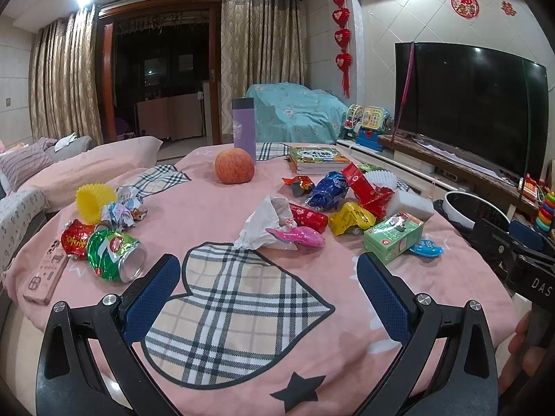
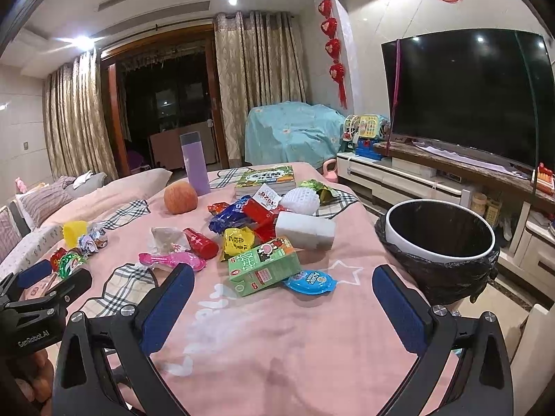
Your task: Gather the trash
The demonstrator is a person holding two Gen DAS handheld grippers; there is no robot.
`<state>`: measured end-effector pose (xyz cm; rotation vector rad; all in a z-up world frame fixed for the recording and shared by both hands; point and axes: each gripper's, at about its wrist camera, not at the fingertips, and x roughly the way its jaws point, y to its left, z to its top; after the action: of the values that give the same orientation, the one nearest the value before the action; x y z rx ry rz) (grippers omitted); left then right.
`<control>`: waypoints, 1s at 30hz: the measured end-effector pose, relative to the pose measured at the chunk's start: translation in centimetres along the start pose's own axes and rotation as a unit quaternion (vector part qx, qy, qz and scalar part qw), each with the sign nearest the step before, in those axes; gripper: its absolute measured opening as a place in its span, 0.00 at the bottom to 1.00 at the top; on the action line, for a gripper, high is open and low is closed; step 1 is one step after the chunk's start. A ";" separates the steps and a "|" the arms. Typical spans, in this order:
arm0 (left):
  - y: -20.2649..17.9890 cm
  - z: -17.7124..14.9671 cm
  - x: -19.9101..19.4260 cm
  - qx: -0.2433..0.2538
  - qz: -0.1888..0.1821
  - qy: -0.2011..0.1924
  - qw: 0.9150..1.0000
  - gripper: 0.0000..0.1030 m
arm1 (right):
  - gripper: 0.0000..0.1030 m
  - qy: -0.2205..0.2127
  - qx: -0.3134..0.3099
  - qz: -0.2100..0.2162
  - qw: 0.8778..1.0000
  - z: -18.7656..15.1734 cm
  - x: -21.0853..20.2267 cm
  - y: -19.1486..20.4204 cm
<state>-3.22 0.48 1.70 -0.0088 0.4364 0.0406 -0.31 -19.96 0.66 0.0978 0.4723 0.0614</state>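
Pink blanket-covered table (image 1: 208,215) carries scattered wrappers; the left gripper (image 1: 269,274) and right gripper (image 2: 282,286) hover wide apart and empty, near a green drink carton (image 2: 263,265) and a black-lined white bin (image 2: 440,239).

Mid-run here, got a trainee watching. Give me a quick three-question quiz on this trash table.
1. True or false: the left gripper already holds trash.
2. Which lies nearest the right gripper? A) apple B) green carton C) purple bottle
3. Fill in: the lined bin stands off the table's ___ side.

Key: 1 false, its jaws are open and empty, like the right gripper's. 2 B. 3 right, beside the pink cloth.
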 end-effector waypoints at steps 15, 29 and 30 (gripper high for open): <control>0.0 0.0 0.0 0.002 -0.001 0.000 1.000 1.00 | 1.00 -0.002 -0.002 0.005 1.000 0.0 -0.1 0.1; 0.0 0.0 0.0 0.003 0.000 0.000 1.000 1.00 | 1.00 -0.009 -0.001 0.008 1.000 0.0 -0.2 0.2; 0.0 0.0 0.0 0.003 0.000 0.000 1.000 1.00 | 1.00 -0.009 -0.001 0.008 1.000 0.0 -0.2 0.1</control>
<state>-3.22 0.47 1.68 -0.0032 0.4369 0.0389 -0.49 -19.84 0.79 0.1008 0.4526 0.0766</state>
